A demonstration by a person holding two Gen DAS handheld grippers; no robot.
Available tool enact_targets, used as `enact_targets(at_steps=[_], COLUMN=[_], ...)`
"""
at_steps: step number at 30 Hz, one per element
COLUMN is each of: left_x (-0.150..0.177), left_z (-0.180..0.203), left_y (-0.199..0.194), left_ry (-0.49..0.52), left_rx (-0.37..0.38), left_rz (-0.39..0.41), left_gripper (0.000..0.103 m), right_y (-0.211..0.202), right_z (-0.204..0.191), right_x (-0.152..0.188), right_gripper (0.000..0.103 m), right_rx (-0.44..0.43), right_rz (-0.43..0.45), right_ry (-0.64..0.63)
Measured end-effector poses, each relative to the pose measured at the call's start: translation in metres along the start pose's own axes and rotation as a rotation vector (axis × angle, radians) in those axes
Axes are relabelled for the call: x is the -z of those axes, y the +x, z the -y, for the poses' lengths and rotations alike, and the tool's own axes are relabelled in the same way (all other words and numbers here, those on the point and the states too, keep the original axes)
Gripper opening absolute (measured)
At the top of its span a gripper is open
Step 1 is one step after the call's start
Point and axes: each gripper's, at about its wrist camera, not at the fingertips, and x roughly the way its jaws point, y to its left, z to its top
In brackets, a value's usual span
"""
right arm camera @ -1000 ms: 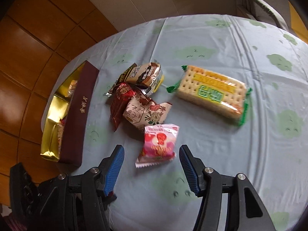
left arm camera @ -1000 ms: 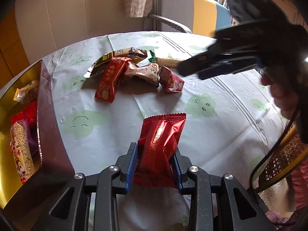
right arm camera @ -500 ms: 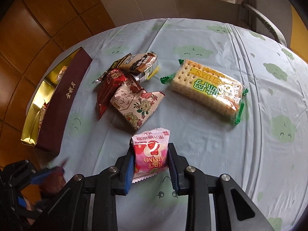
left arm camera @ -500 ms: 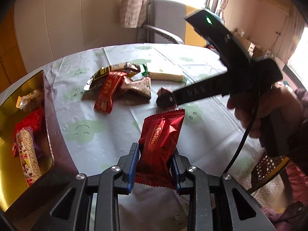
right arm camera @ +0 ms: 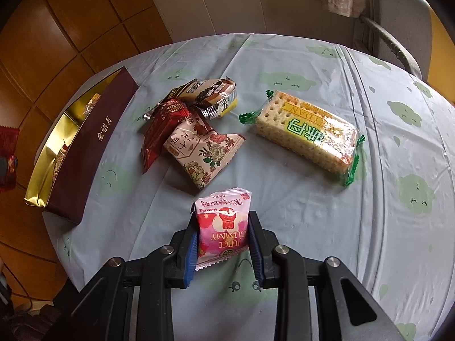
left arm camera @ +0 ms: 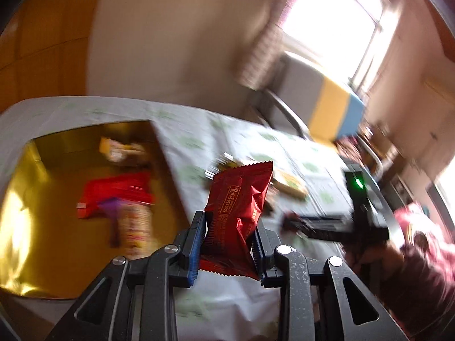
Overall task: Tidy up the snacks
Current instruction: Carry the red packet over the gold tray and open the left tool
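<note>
Left wrist view: the left gripper [left arm camera: 229,240] is clenched on a red packet [left arm camera: 237,213], which stands upright between the blue pads at lower centre. A second ago this view looked across the cloth at the loose pile; now it is blurred and tilted, and the gold box [left arm camera: 37,227] fills the left of the frame. The packet has been lifted and swung toward the box, so a drop into it looks close. Inside the box lie a red pack [left arm camera: 116,196], a patterned pack [left arm camera: 132,227] below it and a yellowish one [left arm camera: 119,150] at the far end. The right gripper [left arm camera: 295,223] shows at right.

Right wrist view: the right gripper [right arm camera: 223,240] has just closed its jaws and now grasps a pink gummy pouch [right arm camera: 223,228], at lower centre. The cracker pack [right arm camera: 305,133] lies at upper right, the heap of wrapped snacks [right arm camera: 190,130] at centre, both on the cloth outside the box [right arm camera: 93,147], which sits at left. A second snack is thus secured; several wait.
</note>
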Motion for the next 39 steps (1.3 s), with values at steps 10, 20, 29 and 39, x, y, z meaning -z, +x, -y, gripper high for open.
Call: enact_targets(at_steps=[10,20,29,39], left_x=[0.006,-0.014,-0.056,-0.016], left_z=[-0.109,-0.131,-0.135,-0.118], left_y=[-0.020,0.014,0.055,0.041], left_ry=[-0.332,-0.468,-0.471,-0.372], left_rx=[-0.113,-0.084,-0.149,-0.295], left_rz=[0.008,-0.043,-0.048,-0.108], left_gripper=[0.031,0.031,0.047,0.052], right_y=[-0.001,-0.003,-0.005,-0.007], right_z=[-0.004,0.000,0.001,0.000], right_x=[0.004,0.007,0.007,0.010], right_gripper=[0.032,0.032,0.032,0.032], right_rx=[0.031,0.016,0.014,0.029], right_rz=[0.021,0.038,0.044,0.058], right_ry=[-0.031,0.003,0.020,0.024])
